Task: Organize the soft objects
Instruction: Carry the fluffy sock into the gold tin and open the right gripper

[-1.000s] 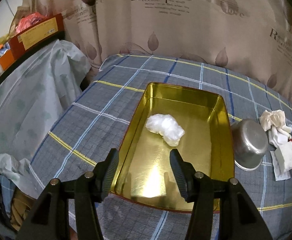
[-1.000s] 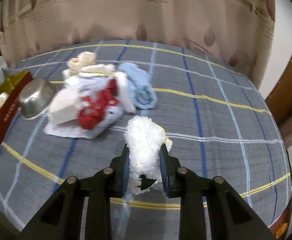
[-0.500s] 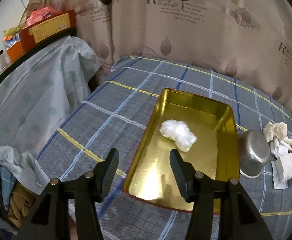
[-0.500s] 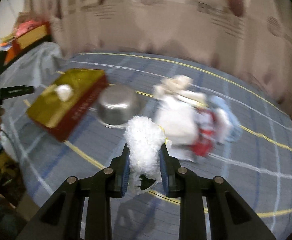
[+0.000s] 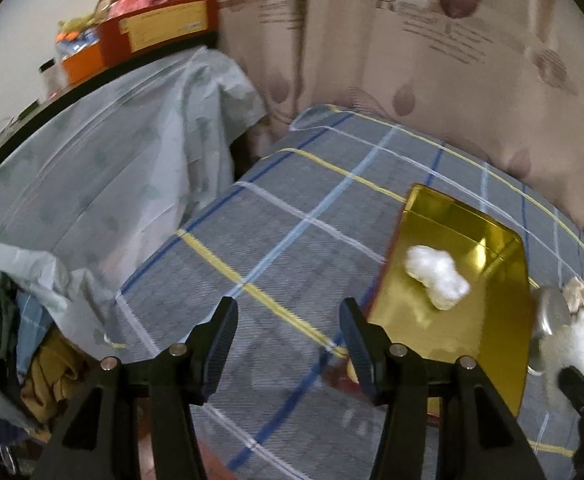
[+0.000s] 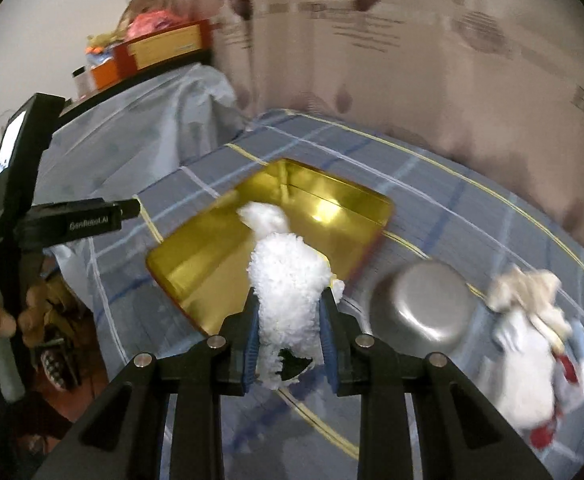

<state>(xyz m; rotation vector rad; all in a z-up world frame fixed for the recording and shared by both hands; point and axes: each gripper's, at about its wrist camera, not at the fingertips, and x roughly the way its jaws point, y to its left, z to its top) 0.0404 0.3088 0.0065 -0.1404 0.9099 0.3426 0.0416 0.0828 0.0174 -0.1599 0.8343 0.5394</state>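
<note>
Right wrist view: right gripper (image 6: 288, 320) clamps fluffy white cloth (image 6: 288, 280), carry step; next, release over gold rectangular tin tray (image 6: 196, 276); left gripper (image 5: 288, 332) open, empty.

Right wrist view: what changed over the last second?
The right gripper, shut on the fluffy white cloth, swung left from the cloth pile to the gold tray. Left gripper drifted left off the tray, open. The white wad hasn't moved.
</note>
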